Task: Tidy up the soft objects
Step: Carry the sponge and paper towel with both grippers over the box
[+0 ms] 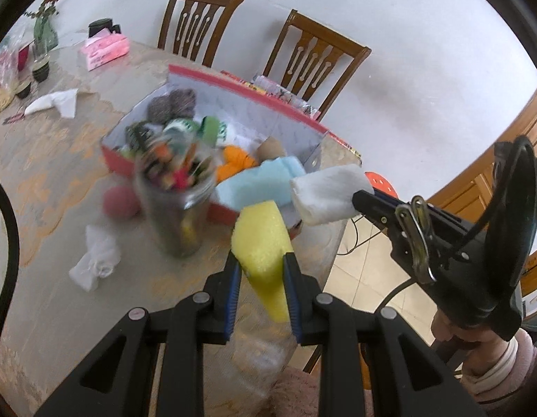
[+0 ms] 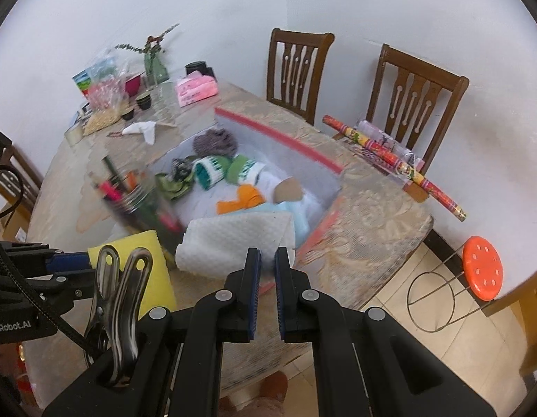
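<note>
The glass jar point(image 1: 178, 205) stuffed with coloured sticks was smeared by motion blur in both views, so its contents could not be made out. The far end of the folded white textured cloth point(image 2: 233, 243) was partly hidden behind the right gripper point(image 2: 267, 260), whose blue-padded fingers were clamped on its near edge. The left gripper point(image 1: 259, 264) was closed on a yellow foam sponge block point(image 1: 263, 239), held tilted above the table edge. A beige floral tablecloth-covered table point(image 2: 372, 215) was seen against a white wall, with two brown wooden chairs point(image 2: 296, 69) behind and an orange plastic stool point(image 2: 482, 267) on the tiled floor. A red-rimmed open cardboard box point(image 1: 233, 80) held knitted green-white items point(image 2: 213, 170), an orange cloth point(image 2: 244, 198), a grey woolly piece point(image 2: 213, 140) and a light blue cloth point(image 1: 265, 177). A pink ball point(image 1: 120, 201) and a crumpled white tissue point(image 1: 94, 260) lay beside the jar.
</note>
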